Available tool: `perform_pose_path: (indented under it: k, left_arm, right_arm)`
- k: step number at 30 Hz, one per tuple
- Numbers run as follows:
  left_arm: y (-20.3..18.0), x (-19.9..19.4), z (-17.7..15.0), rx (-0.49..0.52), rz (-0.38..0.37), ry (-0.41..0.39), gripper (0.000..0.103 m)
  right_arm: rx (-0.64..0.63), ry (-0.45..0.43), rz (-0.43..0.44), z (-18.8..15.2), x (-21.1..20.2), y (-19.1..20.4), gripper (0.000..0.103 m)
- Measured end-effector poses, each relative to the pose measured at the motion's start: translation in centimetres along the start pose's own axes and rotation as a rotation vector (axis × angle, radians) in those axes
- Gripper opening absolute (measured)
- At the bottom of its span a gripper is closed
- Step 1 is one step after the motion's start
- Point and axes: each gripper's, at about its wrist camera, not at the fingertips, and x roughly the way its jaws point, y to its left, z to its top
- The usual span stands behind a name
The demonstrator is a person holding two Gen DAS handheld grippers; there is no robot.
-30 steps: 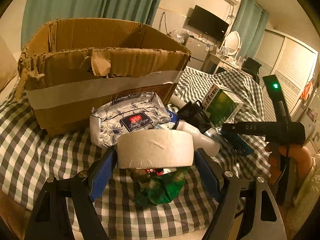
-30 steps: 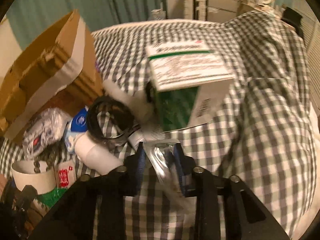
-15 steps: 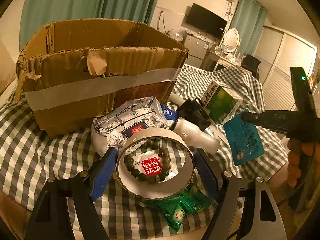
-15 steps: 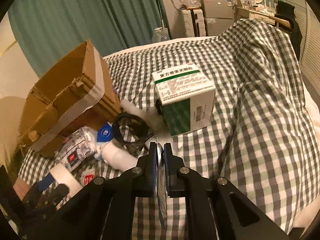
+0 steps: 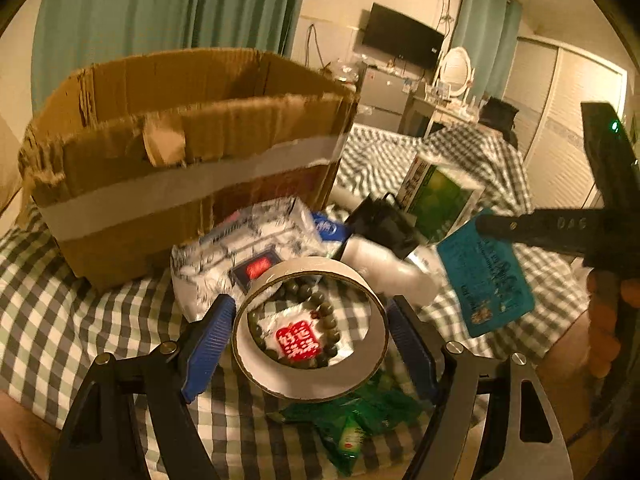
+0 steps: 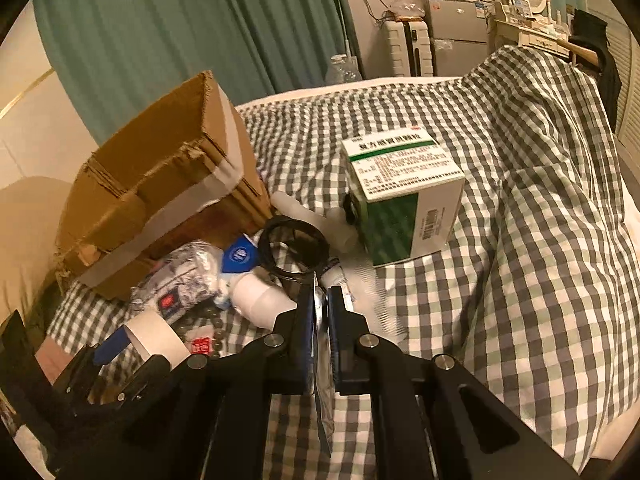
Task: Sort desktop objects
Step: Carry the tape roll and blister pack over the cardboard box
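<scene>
My left gripper (image 5: 310, 312) is shut on a white tape roll (image 5: 320, 380), its blue pads pressing both sides. The roll is tipped up, and through its hole I see a bead bracelet (image 5: 260, 330) and a red-labelled packet (image 5: 298, 338) on the checked bedspread (image 5: 72, 320). To the right, my right gripper (image 5: 486, 224) is shut on a thin teal card (image 5: 488, 280) and holds it above the bed. In the right wrist view the right gripper (image 6: 320, 294) pinches that card (image 6: 322, 392) edge-on. The left gripper (image 6: 116, 348) with the tape roll (image 6: 154, 336) shows at lower left.
An open torn cardboard box (image 5: 180, 168) stands behind the pile. Beside it lie a floral tissue pack (image 5: 236, 248), a white bottle (image 5: 380, 260), a black ring strap (image 6: 292, 244), a green-white medicine box (image 6: 404, 196) and a green snack packet (image 5: 356, 420). Bare bedspread (image 6: 540, 260) spreads to the right.
The right gripper closed on the card and raised it off the bed. The left gripper tipped the tape roll from side-on until its hole faces the camera.
</scene>
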Motion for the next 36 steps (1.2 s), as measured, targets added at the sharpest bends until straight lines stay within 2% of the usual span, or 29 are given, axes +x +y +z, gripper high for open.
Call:
perform_pose_path:
  k: [9, 19, 29, 36]
  left_arm:
    - [0.0, -3.6, 2.4, -0.029, -0.032, -0.084, 0.079]
    - [-0.3, -6.7, 4.6, -0.026, -0.023, -0.142, 0.079]
    - [-0.1, -9.4, 7.2, 0.000, 0.003, -0.203, 0.079]
    - [0.7, -10.8, 9.2, 0.021, 0.028, -0.245, 0.079]
  right_arm:
    - [-0.029, -0.035, 0.057, -0.3, -2.9, 2.6, 0.007]
    - [-0.089, -0.067, 0.098, -0.3, -6.3, 6.5, 0.007]
    - [-0.195, -0.129, 0.101, 1.6, -9.4, 11.0, 0.007]
    - [-0.258, -0.156, 0.112, 3.4, -9.8, 13.7, 0.007]
